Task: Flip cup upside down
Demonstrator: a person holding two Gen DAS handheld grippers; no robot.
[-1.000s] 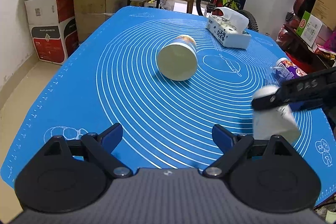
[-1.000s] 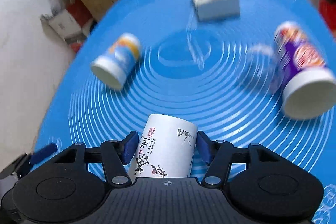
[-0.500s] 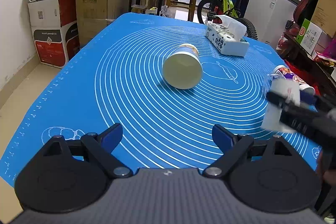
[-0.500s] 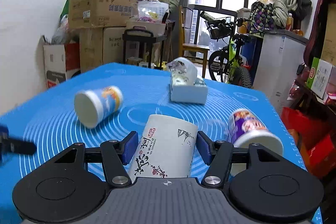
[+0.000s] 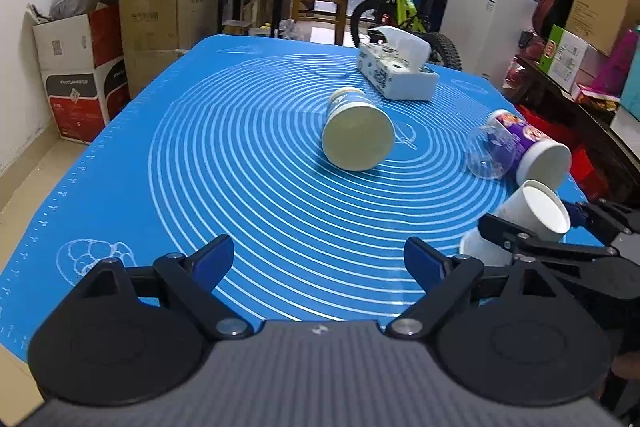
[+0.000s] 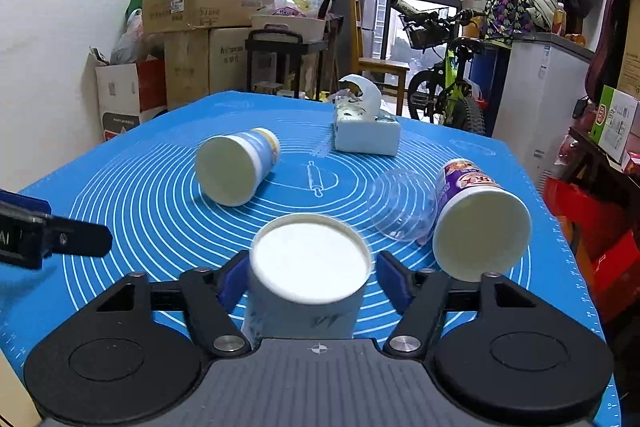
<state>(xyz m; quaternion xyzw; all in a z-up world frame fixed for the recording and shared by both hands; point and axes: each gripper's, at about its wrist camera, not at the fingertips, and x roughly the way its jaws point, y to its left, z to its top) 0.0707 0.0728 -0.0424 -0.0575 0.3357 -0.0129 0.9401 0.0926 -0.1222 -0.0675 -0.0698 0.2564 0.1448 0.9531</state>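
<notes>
The right gripper (image 6: 310,277), jaws clamped on the white cup (image 6: 308,259), has rolled it base-up above the worktop (image 6: 152,187), so only lowering remains; the left gripper (image 5: 320,259) gapes empty.

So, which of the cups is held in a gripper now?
The white cup, between the fingers of the right gripper. The blue-and-yellow cup and the purple cup lie on their sides on the blue mat, untouched.
</notes>
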